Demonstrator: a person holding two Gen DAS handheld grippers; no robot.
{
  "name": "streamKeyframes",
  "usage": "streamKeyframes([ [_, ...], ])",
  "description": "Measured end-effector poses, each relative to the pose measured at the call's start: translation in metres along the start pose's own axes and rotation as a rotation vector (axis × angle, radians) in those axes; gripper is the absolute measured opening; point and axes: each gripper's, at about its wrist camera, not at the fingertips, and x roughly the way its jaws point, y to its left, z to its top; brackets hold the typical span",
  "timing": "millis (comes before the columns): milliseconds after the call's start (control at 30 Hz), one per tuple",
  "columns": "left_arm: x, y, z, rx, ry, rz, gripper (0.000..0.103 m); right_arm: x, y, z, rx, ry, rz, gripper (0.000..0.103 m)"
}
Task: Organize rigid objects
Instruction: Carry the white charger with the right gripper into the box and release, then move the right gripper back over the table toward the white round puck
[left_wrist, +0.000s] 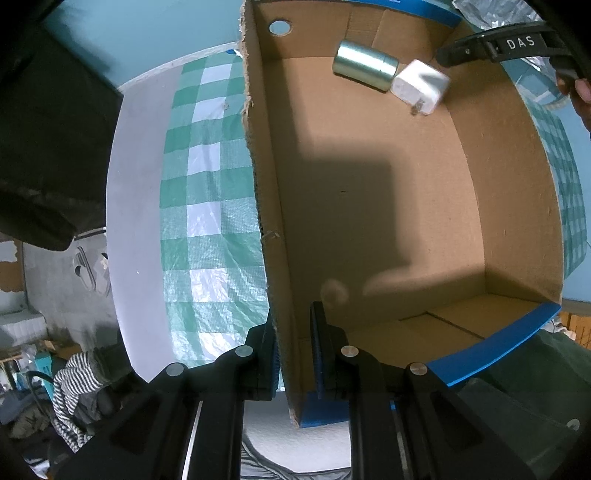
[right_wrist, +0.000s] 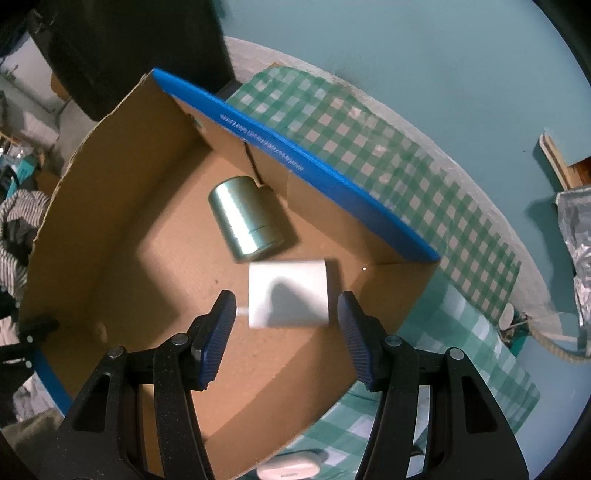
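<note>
The white plastic charger block (right_wrist: 289, 293) with metal prongs lies between the pads of my right tool (right_wrist: 286, 338), which stands about half open above it; the pads are clear of both its sides, so it has hold of nothing. The block sits on the floor of the open brown cardboard box with blue edges (right_wrist: 110, 206), near the corner, and I judge it as placed. Just beside it, lying on its side, is the short silver metal cylinder (right_wrist: 245, 218), also inside the box. So 2 rigid things are in.

My left tool (left_wrist: 293, 350) is clamped shut on the box's torn side wall, pads on either face of the cardboard, steadying it.

Outward on the counter, covered by a green and white checked cloth (right_wrist: 369, 147), 1 small white rounded plastic case (right_wrist: 290, 469) lies just outside the box's near wall. That looks like what is left to go in. I cannot tell whether the crinkled silver foil (right_wrist: 576, 236) at the counter's far edge counts.
</note>
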Motion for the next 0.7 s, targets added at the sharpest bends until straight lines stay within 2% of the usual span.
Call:
streamKeyframes([
  [367, -0.001, -0.003, 0.000, -0.004, -0.003, 0.001, 0.014, -0.020, -0.004, -0.009, 0.076, -0.039, 0.038, 0.058],
  [700, -0.001, -0.003, 0.002, -0.010, 0.000, 0.007, 0.014, -0.051, -0.015, -0.036, 0.152, -0.080, 0.058, 0.060],
])
